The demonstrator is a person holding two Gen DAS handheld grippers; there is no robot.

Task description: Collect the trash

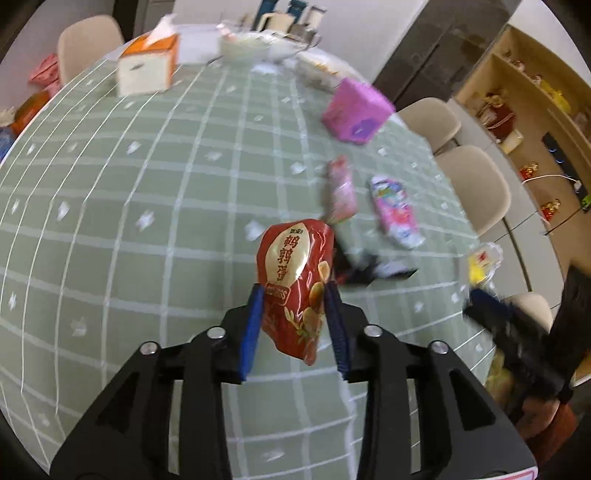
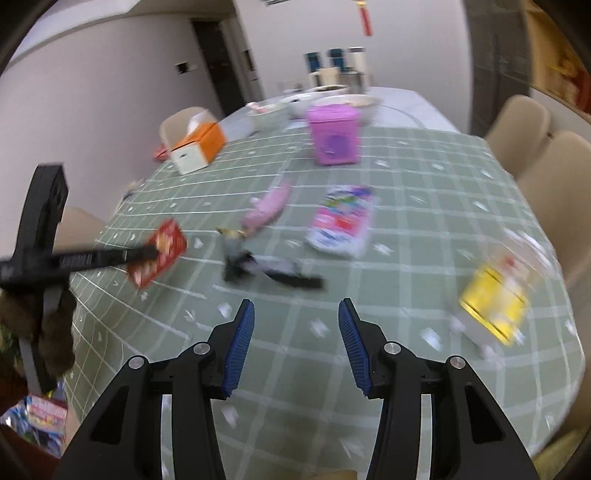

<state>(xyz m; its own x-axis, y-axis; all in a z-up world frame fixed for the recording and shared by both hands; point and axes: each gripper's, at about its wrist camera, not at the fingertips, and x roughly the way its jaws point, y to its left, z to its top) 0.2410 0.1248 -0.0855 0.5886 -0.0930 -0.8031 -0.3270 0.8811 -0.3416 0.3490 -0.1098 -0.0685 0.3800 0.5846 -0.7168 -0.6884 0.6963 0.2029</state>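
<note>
Left wrist: your left claw [image 1: 295, 295] pinches red snack packet [image 1: 295, 280], lifted above desk [image 1: 129, 221]; right claw [image 2: 295, 314] wide, empty.

This is a home dining room. A large table [image 1: 147, 221] under a green checked cloth is ringed by beige padded chairs [image 1: 476, 184]. Toward its far edge stand bowls [image 2: 343, 101], a tissue box [image 1: 147, 68] and canisters [image 2: 336, 59]. An open shelf unit [image 1: 532, 122] along the wall holds red ornaments (too small to make out), and a red tassel [image 2: 365, 18] hangs above.
</note>
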